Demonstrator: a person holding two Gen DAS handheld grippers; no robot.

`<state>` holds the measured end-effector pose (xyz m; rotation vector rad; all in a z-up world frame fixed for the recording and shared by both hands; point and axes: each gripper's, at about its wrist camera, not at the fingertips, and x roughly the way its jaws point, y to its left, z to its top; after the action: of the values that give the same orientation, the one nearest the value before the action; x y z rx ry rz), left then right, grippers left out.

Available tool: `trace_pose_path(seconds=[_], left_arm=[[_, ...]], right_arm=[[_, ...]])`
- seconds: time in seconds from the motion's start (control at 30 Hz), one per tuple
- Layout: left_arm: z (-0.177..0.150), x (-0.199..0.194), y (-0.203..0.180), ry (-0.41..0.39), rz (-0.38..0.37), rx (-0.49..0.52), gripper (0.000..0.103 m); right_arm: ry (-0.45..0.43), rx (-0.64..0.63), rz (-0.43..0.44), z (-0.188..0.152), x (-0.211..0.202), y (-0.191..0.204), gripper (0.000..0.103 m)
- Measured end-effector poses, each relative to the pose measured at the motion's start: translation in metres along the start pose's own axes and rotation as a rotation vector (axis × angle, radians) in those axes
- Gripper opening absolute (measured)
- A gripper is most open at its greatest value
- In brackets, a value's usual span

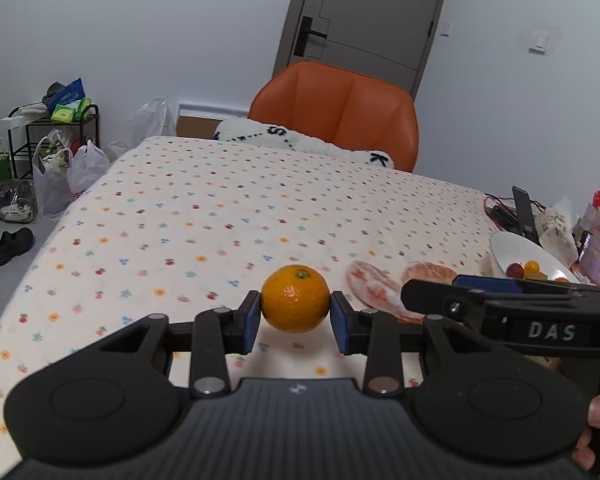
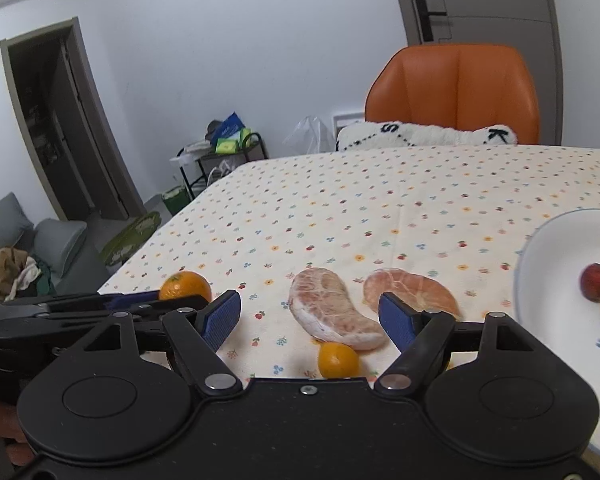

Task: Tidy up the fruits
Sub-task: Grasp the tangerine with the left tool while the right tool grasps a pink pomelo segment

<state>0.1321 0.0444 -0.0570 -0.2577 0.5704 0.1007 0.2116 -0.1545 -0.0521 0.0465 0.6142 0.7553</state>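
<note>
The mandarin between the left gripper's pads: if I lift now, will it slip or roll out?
The mandarin looks round and glossy, so it could roll if released. The left gripper pads meet it at its widest sides, which probably holds. Its skin looks firm, likely tolerating a light squeeze.

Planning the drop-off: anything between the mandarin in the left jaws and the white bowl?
Yes. The mandarin is held in the left gripper. Between it and the white bowl lie two peeled pomelo segments on the tablecloth, and the right gripper reaches across that path. Going above them looks safest.
</note>
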Motion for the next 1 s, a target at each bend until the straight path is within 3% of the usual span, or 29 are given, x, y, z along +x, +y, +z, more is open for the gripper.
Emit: trace_pose_path(seconds=[0.17, 0.43, 0.5, 0.53, 0.57, 0.67, 1.0], left_arm=[[0.003, 0.001, 0.012, -0.001, 0.009, -0.015, 0.036], [0.005, 0.004, 0.023, 0.003, 0.017, -0.033, 0.035], [0.006, 0.006, 0.024, 0.005, 0.017, -0.035, 0.035], [0.006, 0.007, 0.024, 0.006, 0.016, -0.036, 0.035], [0.006, 0.007, 0.024, 0.007, 0.016, -0.036, 0.035], [0.008, 0.007, 0.020, 0.008, 0.015, -0.029, 0.035], [0.020, -0.003, 0.000, -0.025, 0.015, 0.013, 0.035]], right_arm=[[0.059, 0.009, 0.007, 0.003, 0.023, -0.001, 0.065], [0.108, -0.029, -0.007, 0.006, 0.045, 0.002, 0.063], [0.106, -0.060, -0.016, 0.006, 0.047, 0.004, 0.057], [0.105, -0.079, -0.033, 0.007, 0.047, 0.005, 0.043], [0.105, -0.087, -0.039, 0.008, 0.048, 0.005, 0.040], [0.105, -0.056, 0.012, 0.011, 0.045, 0.000, 0.038], [-0.010, -0.028, 0.053, 0.022, 0.016, -0.002, 0.038]])
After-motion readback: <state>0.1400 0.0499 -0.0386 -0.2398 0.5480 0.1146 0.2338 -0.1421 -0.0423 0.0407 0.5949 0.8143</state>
